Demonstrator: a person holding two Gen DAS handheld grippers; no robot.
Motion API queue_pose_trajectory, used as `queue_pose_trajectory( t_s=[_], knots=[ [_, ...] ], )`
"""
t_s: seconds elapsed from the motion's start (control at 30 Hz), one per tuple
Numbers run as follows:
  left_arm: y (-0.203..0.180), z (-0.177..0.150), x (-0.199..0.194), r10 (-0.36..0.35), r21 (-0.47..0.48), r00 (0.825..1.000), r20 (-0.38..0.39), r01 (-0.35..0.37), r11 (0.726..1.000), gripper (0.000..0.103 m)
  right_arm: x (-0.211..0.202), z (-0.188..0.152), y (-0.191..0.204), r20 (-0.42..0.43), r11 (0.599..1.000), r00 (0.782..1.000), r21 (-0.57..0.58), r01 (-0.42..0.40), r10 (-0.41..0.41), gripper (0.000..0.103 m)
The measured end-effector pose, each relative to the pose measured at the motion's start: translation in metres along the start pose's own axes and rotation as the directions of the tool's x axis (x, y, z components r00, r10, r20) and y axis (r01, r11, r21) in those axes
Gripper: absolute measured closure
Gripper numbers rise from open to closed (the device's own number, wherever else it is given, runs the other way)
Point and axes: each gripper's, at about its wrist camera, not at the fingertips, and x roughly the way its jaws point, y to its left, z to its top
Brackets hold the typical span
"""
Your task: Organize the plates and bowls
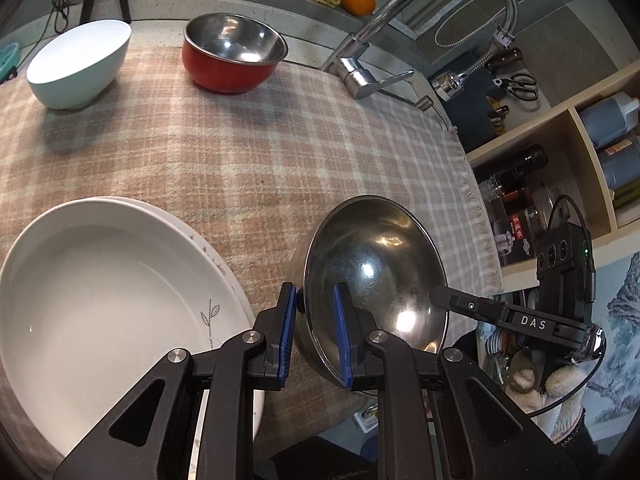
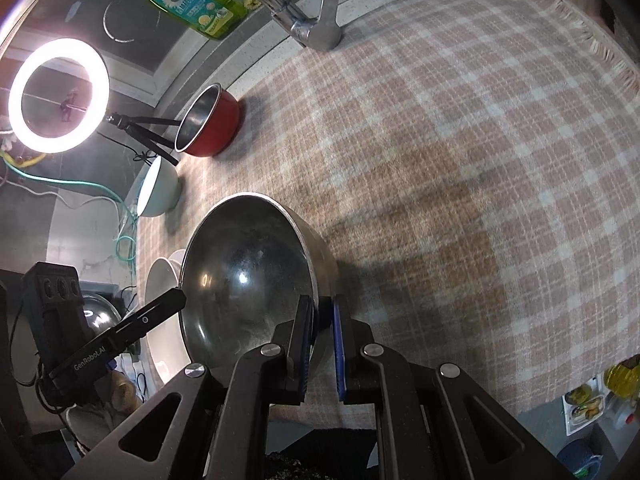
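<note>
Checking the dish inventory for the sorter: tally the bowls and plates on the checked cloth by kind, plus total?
Metal bowls: 2, the big steel bowl clamped at its rim by both tools, and the red-sided steel bowl.
White bowls: 1, the white bowl, tilted.
White plates: 2 visible, stacked, the top plate on the lower plate.
Total: 5

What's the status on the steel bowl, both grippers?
Left gripper and right gripper both clamped on the steel bowl rim, opposite sides, bowl tilted. White plates just left of it. Red bowl and white bowl far back, clear.
</note>
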Motion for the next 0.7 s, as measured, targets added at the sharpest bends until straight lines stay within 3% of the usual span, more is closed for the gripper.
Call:
queue_pose_trajectory(
  t_s=[0.7],
  knots=[
    [0.004,-0.002,0.001,-0.003,-0.008,1.0,-0.012,0.003,1.0,0.087,-0.001,-0.014,-0.001,-0.016,1.0,1.0,0.01,-0.023,0.024,0.091]
  ],
)
